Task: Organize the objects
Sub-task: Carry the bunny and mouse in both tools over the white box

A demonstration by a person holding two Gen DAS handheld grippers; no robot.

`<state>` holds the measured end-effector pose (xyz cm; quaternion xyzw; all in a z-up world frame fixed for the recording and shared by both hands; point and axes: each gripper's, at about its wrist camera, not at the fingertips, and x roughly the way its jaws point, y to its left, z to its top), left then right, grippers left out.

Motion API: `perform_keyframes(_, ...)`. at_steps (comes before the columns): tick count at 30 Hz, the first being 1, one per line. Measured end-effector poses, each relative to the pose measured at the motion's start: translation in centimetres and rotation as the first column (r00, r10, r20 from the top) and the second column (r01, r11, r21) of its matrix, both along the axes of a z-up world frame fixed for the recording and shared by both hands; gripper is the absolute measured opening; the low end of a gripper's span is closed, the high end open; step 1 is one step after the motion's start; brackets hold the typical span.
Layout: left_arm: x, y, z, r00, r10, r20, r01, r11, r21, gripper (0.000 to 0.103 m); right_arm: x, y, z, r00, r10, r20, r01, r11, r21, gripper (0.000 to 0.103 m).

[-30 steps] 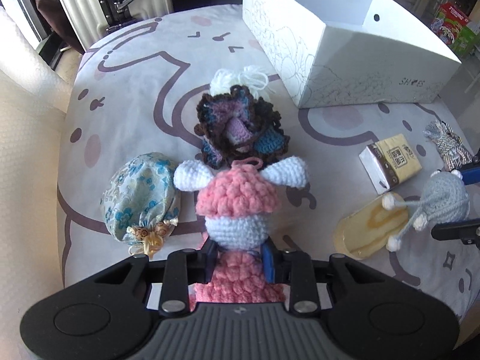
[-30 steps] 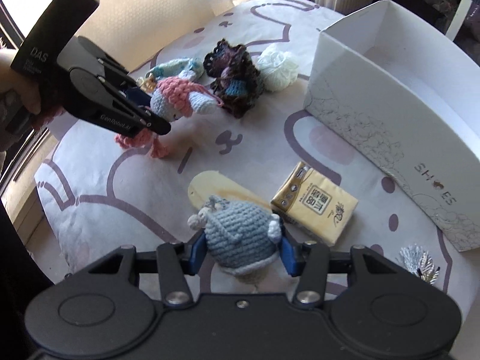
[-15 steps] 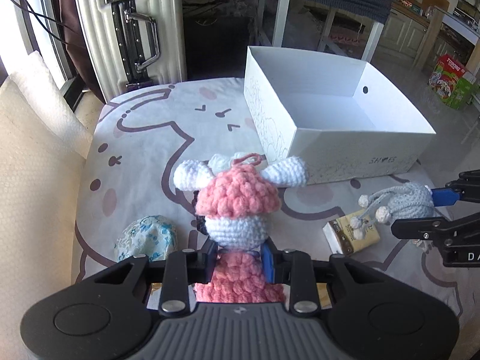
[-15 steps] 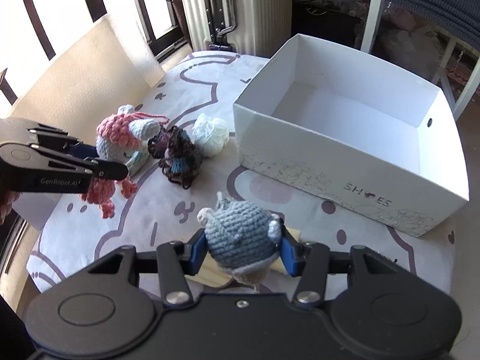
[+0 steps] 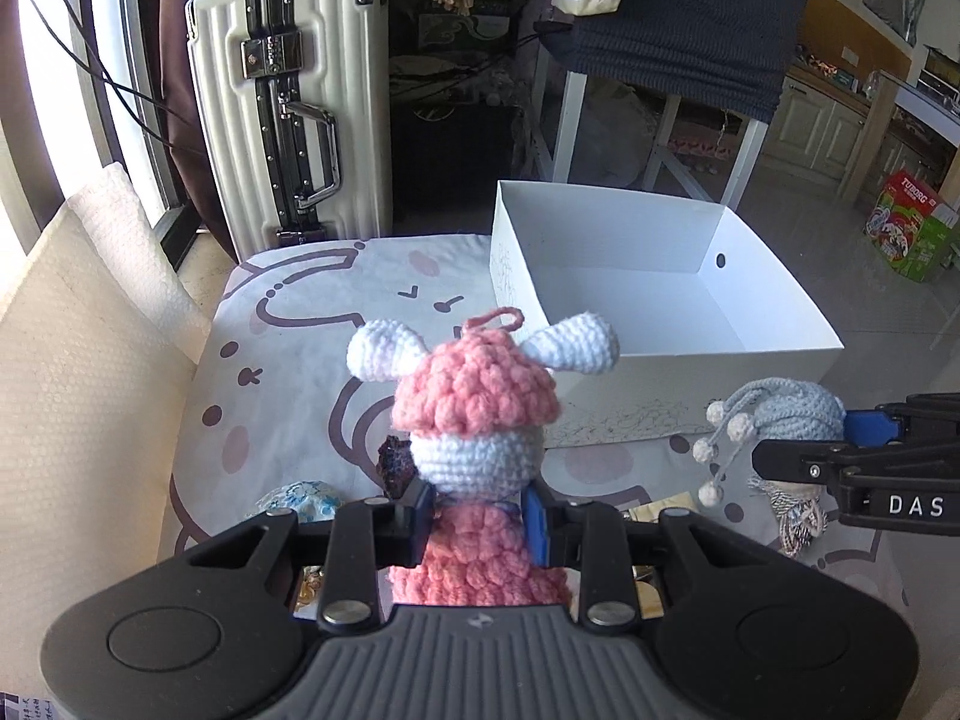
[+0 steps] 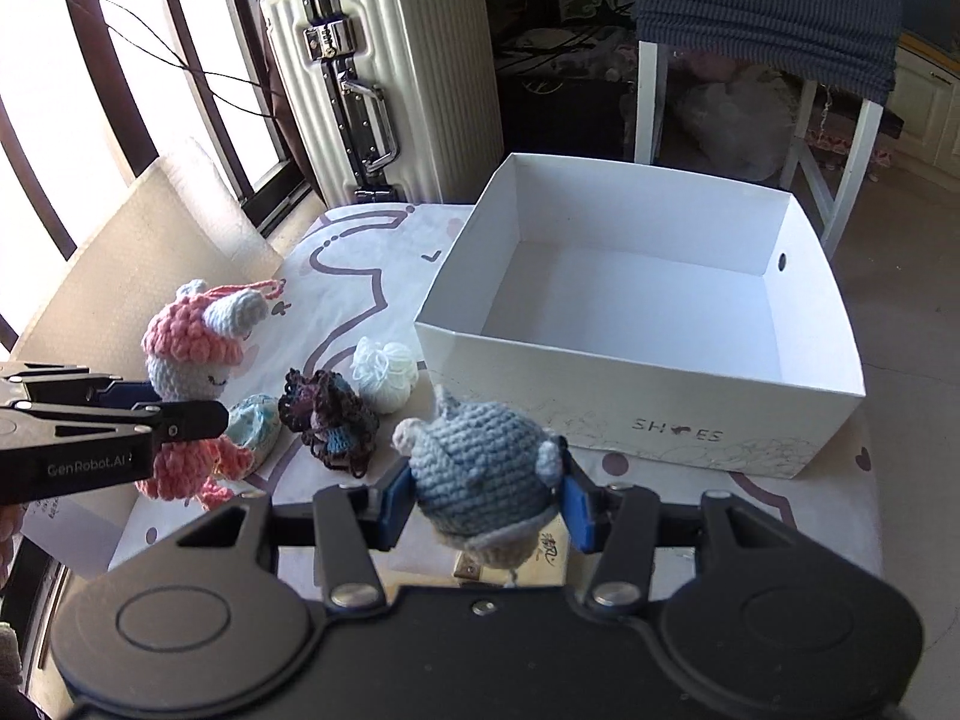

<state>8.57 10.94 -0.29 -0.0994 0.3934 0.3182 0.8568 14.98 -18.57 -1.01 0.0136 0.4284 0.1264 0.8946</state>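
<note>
Pinching soft, light yarn: our left gripper (image 5: 477, 519) squeezes the pink-and-white crocheted doll (image 5: 477, 414) at its neck; our right gripper (image 6: 486, 507) clamps the blue-grey crocheted toy (image 6: 483, 468), white cardboard shoebox (image 6: 630, 384) at one o'clock.

The left gripper (image 5: 478, 516) is clamped on a crocheted bunny doll (image 5: 477, 414); the right gripper (image 6: 487, 501) grips a crocheted mouse doll (image 6: 483, 468), right of the left one. Ahead of both sits an open shoe box (image 6: 636, 387) on the table (image 5: 288, 360). Between the tongs and box lie a ruffled crochet piece (image 6: 329, 420), a yarn ball (image 6: 385, 375) and a drawstring pouch (image 6: 255, 423). A suitcase (image 5: 288, 120) stands behind the table.
</note>
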Motion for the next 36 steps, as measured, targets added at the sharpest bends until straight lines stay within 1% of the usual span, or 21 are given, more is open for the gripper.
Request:
perform_keyframes(6, 0.4, -0.9, 0.5, 1.000, 0.010, 0.022, -0.010, 1.000, 0.003, 0.033, -0.6, -0.6, 0.8, 0.999, -0.033, 0.026, 0.033, 0.999, 0.015, 0.051)
perform_keyframes(14, 1.7, -2.0, 1.0, 0.999, -0.009, 0.050, 0.009, 1.000, 0.016, 0.033, -1.0, -1.8, 1.8, 0.995, -0.077, 0.063, 0.075, 0.996, 0.041, 0.051)
perform_keyframes(22, 3.3, -2.9, 1.5, 0.998, -0.029, 0.063, 0.028, 0.999, 0.025, 0.033, -1.2, -2.2, 3.1, 0.990, -0.089, 0.114, 0.084, 0.995, 0.049, 0.051)
perform_keyframes(28, 4.7, -3.5, 3.1, 0.995, -0.055, 0.084, 0.050, 0.997, 0.060, 0.033, -1.3, -2.4, 4.9, 0.980, -0.086, 0.181, 0.075, 0.995, 0.067, 0.051)
perform_keyframes(32, 6.2, -4.0, 4.5, 0.994, -0.083, 0.076, 0.075, 0.992, 0.103, 0.033, -0.9, -2.6, 6.2, 0.970, -0.101, 0.222, 0.090, 0.994, 0.059, 0.051)
perform_keyframes(36, 7.8, -3.8, 6.1, 0.991, -0.099, 0.089, 0.086, 0.986, 0.141, 0.033, -0.1, -3.1, 7.7, 0.961, -0.109, 0.256, 0.097, 0.993, 0.061, 0.051)
